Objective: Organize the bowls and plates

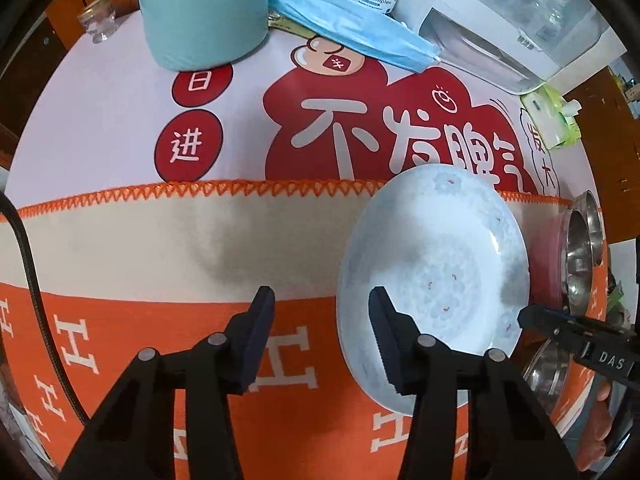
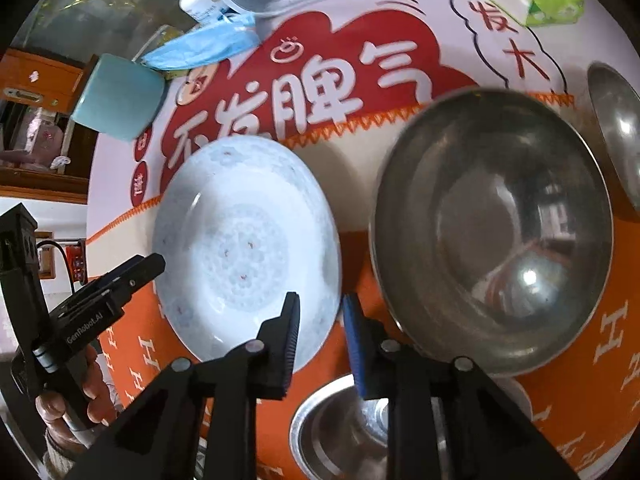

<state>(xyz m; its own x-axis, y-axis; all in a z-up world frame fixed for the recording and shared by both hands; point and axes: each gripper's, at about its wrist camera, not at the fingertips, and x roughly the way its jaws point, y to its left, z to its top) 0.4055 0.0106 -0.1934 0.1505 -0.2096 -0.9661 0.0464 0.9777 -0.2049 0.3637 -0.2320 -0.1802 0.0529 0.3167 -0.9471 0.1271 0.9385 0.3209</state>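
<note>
Left gripper (image 1: 322,306) jaws wide apart, nothing held, right finger over rim of pale blue-white patterned ceramic plate (image 1: 434,276) lying on orange-and-cream cloth (image 1: 160,240). Right gripper (image 2: 320,312) jaws slightly apart, empty, straddling plate's near-right rim; large stainless steel bowl (image 2: 492,228) just right.

A pale blue-white plate (image 1: 434,280) carries a faint floral pattern with tiny red flecks. It lies on an orange cloth (image 1: 120,344) printed with white H letters, banded in cream and edged with orange zigzag stitching. Beyond it, the white mat (image 1: 100,128) shows red cloud shapes and circles with white Chinese characters. The steel bowl (image 2: 492,232) is silver-grey. A teal cup (image 1: 202,12) and a light blue face mask (image 1: 352,36) sit behind.
</note>
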